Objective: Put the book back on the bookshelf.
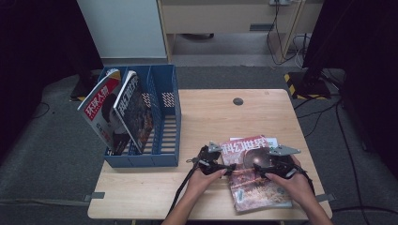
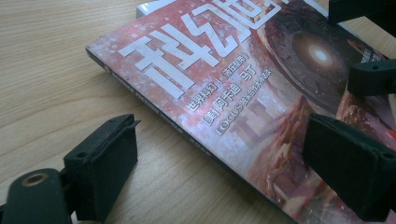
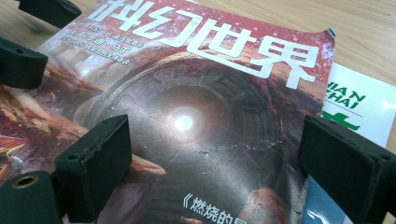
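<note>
Both claws at the red glossy magazine (image 1: 256,173)

It lies flat near the worktop's (image 1: 211,112) front right corner; your left claw (image 1: 228,171), jaws apart, straddles its spine edge, your right claw (image 1: 261,169), also apart, hovers over the cover.

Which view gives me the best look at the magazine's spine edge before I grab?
The left gripper view: the red magazine shows its dark spine edge running between the open left claw. The high view shows the whole cover, small; the right gripper view shows the cover and far corner.

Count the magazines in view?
4: two upright in the blue rack, a red-covered one and a dark one; one flat on the table; a white one beneath it. More may hide.
</note>
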A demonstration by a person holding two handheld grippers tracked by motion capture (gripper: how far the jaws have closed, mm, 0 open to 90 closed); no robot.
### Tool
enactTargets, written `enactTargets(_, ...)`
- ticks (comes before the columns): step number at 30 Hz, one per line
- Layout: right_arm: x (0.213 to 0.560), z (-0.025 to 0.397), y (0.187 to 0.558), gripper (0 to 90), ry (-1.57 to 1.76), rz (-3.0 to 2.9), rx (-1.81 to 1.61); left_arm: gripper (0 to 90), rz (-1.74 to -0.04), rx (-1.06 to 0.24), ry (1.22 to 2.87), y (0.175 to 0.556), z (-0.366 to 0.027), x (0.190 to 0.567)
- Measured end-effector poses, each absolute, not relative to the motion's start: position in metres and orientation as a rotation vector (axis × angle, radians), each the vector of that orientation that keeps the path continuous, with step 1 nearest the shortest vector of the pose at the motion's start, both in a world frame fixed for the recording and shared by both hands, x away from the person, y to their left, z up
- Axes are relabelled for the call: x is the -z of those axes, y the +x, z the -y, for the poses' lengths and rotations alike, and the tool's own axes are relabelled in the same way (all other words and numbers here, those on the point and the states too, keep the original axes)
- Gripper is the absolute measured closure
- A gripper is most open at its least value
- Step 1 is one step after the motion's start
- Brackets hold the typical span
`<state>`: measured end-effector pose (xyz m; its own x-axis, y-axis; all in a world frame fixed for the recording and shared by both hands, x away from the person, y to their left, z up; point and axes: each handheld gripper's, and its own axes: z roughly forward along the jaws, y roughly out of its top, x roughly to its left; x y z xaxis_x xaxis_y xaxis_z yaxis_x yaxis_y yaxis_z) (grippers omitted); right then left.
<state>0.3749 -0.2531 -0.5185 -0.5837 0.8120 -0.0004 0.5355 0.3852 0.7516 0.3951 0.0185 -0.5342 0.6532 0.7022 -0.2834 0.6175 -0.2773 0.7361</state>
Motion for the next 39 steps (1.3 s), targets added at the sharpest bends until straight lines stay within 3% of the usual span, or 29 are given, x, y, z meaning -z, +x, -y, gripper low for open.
enactTargets(16,0.518,0.253,0.374,10.0,1.182,-2.275,-1.031,10.1,-1.051,-0.104,1.947,0.398,-0.012,0.536)
enactTargets(34,0.518,0.254,0.374,10.0,1.194,-2.275,-1.031,38.6,-1.101,-0.111,1.797,0.397,-0.025,0.518)
enactTargets(35,0.519,0.254,0.374,10.0,1.194,-2.273,-1.032,41.8,-1.089,-0.063,1.800,0.396,-0.026,0.518)
enactTargets(36,0.519,0.254,0.374,10.0,1.194,-2.274,-1.032,51.0,-1.062,0.020,1.799,0.395,-0.023,0.520)
enactTargets(37,0.519,0.254,0.374,9.9,1.194,-2.274,-1.033,50.4,-1.046,0.038,1.813,0.393,-0.020,0.521)
enactTargets(39,0.519,0.254,0.374,10.0,1.191,-2.274,-1.034,49.6,-1.031,-0.102,1.870,0.387,-0.006,0.519)
